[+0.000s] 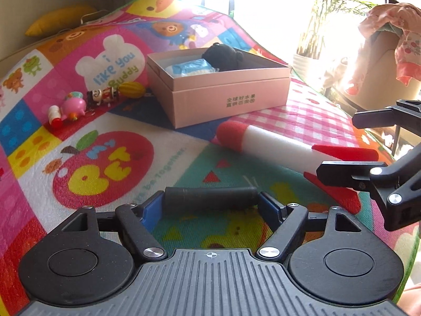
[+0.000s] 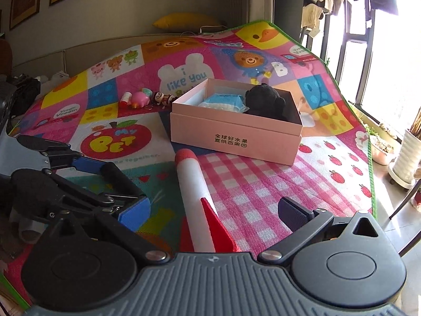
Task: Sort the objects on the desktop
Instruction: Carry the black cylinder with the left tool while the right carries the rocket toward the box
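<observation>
Bright window light washes out the far right of both views, so the potted plant point(image 1: 313, 50) and whatever stands beyond it are hard to read. Patchwork cartoon mat point(image 2: 263, 184) covers the surface, its near edge cut off by the tool bodies. On it sits a pink open box point(image 2: 234, 137) holding a black plush toy point(image 2: 265, 100) and a blue packet point(image 2: 223, 101), both partly hidden by the box walls. Left of the box lies a row of small toys point(image 1: 97, 100), too small to name surely. A white foam rocket point(image 2: 194, 192) with red tip and fins lies in front of the box; its tail is cut off under the right tongs point(image 2: 215, 218), which stand wide apart astride it, pads clear of it. The left tongs point(image 1: 210, 205), angled down at the mat, are clamped endwise on a dark cylinder point(image 1: 210, 197), blue pads against its two ends
</observation>
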